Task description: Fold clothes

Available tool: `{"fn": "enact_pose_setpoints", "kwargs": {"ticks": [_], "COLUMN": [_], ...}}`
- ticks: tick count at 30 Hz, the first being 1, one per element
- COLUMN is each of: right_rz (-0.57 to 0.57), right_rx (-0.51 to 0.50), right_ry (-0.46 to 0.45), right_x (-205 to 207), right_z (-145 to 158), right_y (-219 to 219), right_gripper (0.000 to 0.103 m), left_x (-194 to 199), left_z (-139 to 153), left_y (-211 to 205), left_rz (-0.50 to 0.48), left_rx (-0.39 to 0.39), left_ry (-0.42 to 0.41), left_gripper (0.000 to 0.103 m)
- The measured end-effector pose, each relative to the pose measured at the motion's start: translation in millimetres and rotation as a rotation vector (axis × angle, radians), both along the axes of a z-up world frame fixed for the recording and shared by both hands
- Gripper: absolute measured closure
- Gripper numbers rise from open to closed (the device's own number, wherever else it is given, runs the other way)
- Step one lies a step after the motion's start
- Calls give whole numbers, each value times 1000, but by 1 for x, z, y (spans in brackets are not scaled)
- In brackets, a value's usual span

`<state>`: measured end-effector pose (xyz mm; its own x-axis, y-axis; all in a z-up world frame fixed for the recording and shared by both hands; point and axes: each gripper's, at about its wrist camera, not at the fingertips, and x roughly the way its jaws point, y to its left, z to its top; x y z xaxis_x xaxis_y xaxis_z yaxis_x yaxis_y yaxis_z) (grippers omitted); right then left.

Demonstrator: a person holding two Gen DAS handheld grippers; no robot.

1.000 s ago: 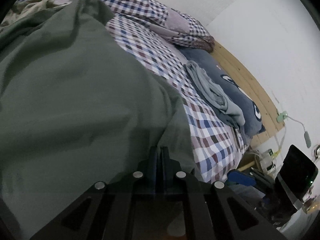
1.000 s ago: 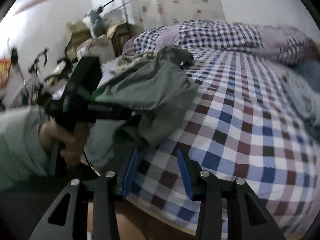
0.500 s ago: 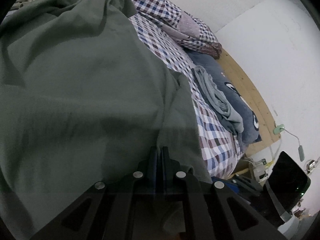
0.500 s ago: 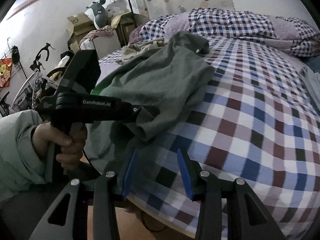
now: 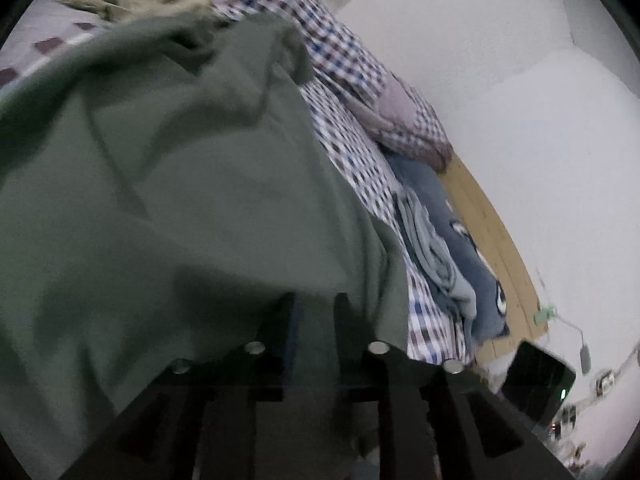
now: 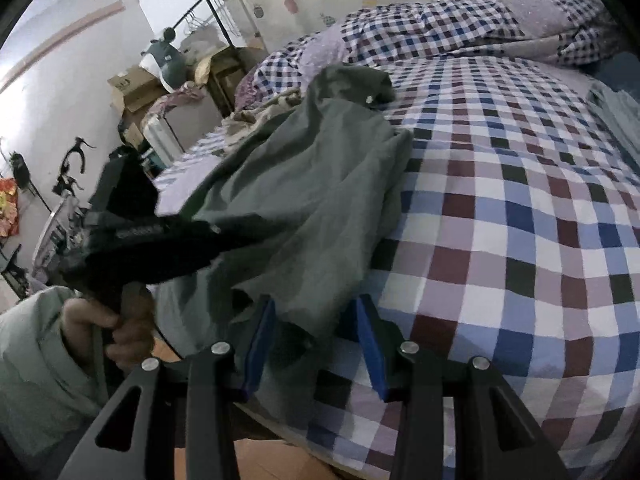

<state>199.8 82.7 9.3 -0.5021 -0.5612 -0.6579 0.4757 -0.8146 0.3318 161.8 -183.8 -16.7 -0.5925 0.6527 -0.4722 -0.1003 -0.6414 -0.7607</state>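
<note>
A: How far along is the green garment (image 6: 320,184)?
B: Hardly begun, probably; it lies rumpled at the bed's (image 6: 520,240) near left edge.
A: The grippers?
B: The left gripper (image 5: 314,312) has just been opening, cloth between its jaws; the right gripper (image 6: 316,336) stands apart around the hem.

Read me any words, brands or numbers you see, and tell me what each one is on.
None can be read now.
Pale lettering on the left gripper's black body: too blurred.
Marks on the cardboard box: too small.
Green garment and checked bedsheet: no text.
</note>
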Motion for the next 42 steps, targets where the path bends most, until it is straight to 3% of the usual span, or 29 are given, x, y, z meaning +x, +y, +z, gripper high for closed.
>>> {"fn": "enact_pose_setpoints", "kwargs": {"ticks": [4,7,13,17,19,20,25,32,42], "right_rz": [5,-18,-54,-83,-66,-58,-81,-306,-463], "right_rx": [83,104,-23,-107,-122,-124,-113,-138,-47], "right_ry": [23,-12,-112,-175,-181,-178,-110,-29,-16], "right_x": [3,2,-6,-14,-13,-13,-2,17,51], "right_z": [-2,-8,-15,-20,-18,-17,4,43,58], "right_y": [-7,-1,19,29,27,25,37,120,185], "right_gripper": [60,60,62,88,95,99,101,102,103], "left_x": [-1,-4,-7,-5,-4,-4,-7,-10,-15], "left_z": [-2,-3,-2,-1,0,0,4,10,21], "left_y": [-8,-8,-2,-2,-3,-3,0,0,7], "left_rz": [47,43,37,33,34,35,42,60,86], "left_rx": [-9,-32,-68,-79,-79,-81,-91,-75,-15], "left_ry": [-13,-16,-13,-10,-11,-12,-11,-1,37], "left_gripper": [75,75,74,74,74,74,74,74,74]}}
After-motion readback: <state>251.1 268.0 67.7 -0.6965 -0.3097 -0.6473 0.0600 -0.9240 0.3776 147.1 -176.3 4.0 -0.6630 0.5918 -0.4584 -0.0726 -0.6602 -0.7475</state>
